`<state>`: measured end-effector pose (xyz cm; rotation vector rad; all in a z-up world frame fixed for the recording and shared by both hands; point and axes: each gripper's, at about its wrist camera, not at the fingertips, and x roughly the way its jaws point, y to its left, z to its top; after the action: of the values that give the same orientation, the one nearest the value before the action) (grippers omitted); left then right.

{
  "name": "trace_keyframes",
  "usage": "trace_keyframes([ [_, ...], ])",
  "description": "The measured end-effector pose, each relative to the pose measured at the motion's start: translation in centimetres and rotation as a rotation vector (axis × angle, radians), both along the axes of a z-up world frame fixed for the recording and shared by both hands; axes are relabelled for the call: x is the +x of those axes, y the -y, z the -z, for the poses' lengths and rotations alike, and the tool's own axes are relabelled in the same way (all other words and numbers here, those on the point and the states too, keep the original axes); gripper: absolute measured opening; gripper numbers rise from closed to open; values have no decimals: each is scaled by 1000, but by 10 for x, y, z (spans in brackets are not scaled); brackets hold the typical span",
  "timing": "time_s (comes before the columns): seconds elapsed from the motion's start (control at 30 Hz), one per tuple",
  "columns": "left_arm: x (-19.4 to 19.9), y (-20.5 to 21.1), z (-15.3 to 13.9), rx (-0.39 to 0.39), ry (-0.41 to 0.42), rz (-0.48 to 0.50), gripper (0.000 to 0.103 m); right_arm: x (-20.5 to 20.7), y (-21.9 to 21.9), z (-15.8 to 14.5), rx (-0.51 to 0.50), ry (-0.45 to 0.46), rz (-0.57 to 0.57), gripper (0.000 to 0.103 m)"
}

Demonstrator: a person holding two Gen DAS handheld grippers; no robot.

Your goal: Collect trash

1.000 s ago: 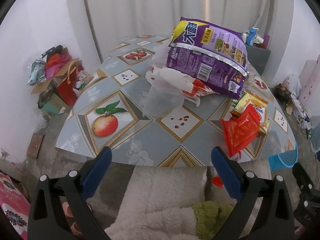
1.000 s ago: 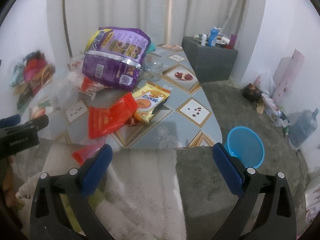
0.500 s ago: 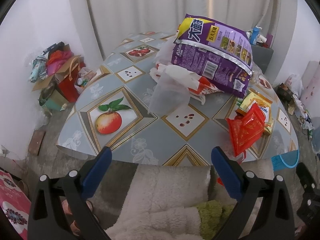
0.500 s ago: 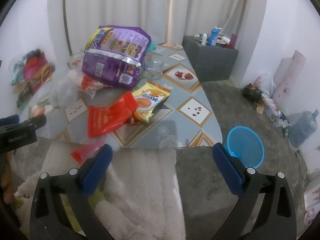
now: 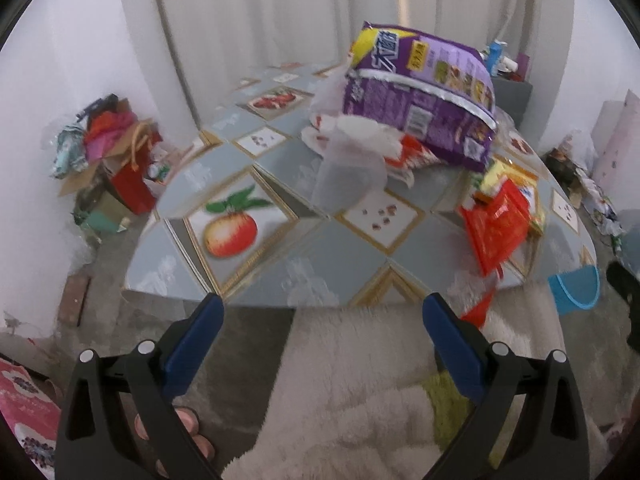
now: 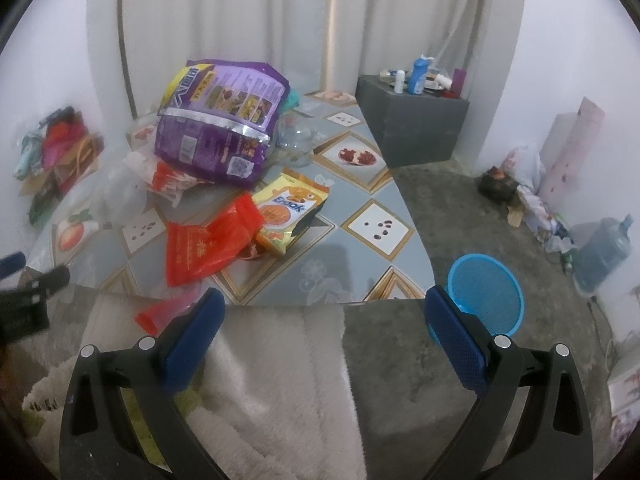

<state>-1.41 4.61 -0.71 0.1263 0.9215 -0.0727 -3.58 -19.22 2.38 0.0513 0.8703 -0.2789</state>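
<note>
Both grippers hung wide open and empty: left gripper [image 5: 322, 314], right gripper [image 6: 324, 310]. The red wrapper [image 6: 208, 244] lay ahead of the right fingers (slightly left), on the table [image 6: 332, 264].

On the tabletop [image 6: 352, 256] the large snack bag [image 6: 220, 128] lies farthest back, resting on crumpled wrappers [image 6: 168, 176]. Nearer, the biscuit packet [image 6: 292, 210] sits just right of the foil pouch [image 6: 208, 244] (their edges overlap). The basket [image 6: 486, 294] stands on the floor, right of the tabletop.
</note>
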Motion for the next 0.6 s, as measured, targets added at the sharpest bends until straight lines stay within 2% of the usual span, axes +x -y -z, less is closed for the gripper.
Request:
trace_keyframes([
  [0.13, -9, -3, 0, -13, 9, -1, 98, 0, 1, 0, 5, 1, 2, 95],
  [0.37, -7, -15, 0, -45, -16, -63, 98, -1, 2, 0, 10, 3, 10, 95],
  [0.6, -8, -13, -2, -42, -5, -43, 97, -3, 4, -1, 13, 11, 18, 95],
])
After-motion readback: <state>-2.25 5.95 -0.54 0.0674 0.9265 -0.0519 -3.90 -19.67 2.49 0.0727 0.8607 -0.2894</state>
